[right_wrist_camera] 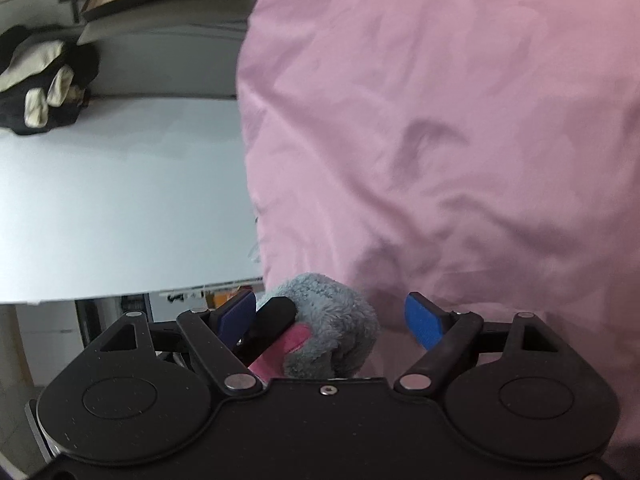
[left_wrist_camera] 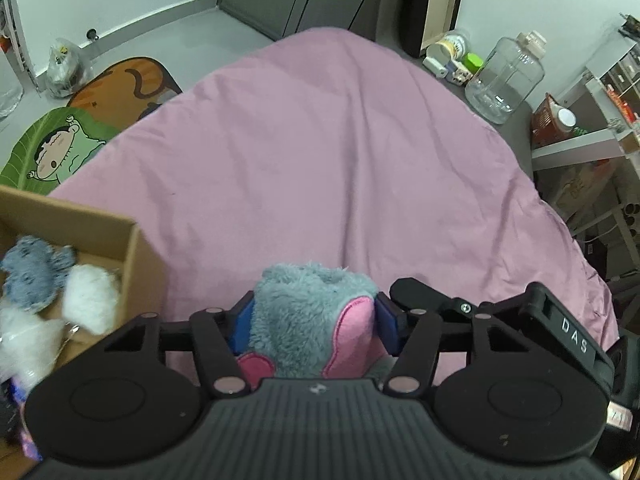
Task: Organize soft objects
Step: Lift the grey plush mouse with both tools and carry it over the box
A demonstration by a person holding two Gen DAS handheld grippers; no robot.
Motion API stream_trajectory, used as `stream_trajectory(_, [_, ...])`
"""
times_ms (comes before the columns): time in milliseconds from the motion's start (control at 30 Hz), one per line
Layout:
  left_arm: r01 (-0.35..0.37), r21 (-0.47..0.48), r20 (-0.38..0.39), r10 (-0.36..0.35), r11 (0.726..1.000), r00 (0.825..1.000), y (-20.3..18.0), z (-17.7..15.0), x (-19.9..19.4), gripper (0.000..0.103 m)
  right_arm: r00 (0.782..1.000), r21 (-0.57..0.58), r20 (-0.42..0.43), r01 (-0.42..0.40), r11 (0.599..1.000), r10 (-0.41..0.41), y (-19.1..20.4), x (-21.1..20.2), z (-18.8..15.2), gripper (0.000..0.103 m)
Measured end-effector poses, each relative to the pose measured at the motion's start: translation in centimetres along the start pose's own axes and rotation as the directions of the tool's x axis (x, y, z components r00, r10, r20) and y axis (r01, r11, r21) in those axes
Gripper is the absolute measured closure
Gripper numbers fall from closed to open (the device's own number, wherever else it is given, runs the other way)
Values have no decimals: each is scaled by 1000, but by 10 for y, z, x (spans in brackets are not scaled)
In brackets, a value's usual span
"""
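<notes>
Left wrist view – left gripper [left_wrist_camera: 314,320] clamped on blue-grey plush toy [left_wrist_camera: 308,312], cardboard box [left_wrist_camera: 136,252] just left

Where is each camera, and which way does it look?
Left wrist: on the left gripper, facing across the pink blanket, cardboard box at left; its fingers clamp the plush toy.
Right wrist: on the right gripper, facing blanket and white floor; fingers open.
Shared: toy, blanket.
</notes>
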State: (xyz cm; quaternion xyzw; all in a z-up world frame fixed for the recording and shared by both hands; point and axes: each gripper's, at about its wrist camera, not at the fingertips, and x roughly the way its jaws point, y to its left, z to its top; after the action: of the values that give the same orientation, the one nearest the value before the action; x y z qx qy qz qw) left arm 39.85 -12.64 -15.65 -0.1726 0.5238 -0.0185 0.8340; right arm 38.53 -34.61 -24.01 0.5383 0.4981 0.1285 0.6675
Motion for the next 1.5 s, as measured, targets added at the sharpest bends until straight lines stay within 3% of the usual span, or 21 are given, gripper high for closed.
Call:
stream_trajectory(333, [40, -6, 68, -39, 999, 997, 17, -20, -58, 44, 1000, -81, -17, -6, 997, 5, 34, -29, -29, 18])
stream_trajectory(733, [26, -54, 154, -18, 998, 988, 59, -42, -120, 44, 1000, -226, 3, 23, 974, -23, 70, -45, -72, 17])
stream_trajectory(1033, [-16, -82, 176, 30, 996, 984, 91, -54, -145, 44, 997, -323, 31, 75, 943, -69, 88, -51, -103, 15])
stream_trajectory(1500, [0, -123, 190, 24, 992, 982, 138, -60, -166, 43, 983, -446, 87, 183, 876, -161, 117, -39, -142, 11])
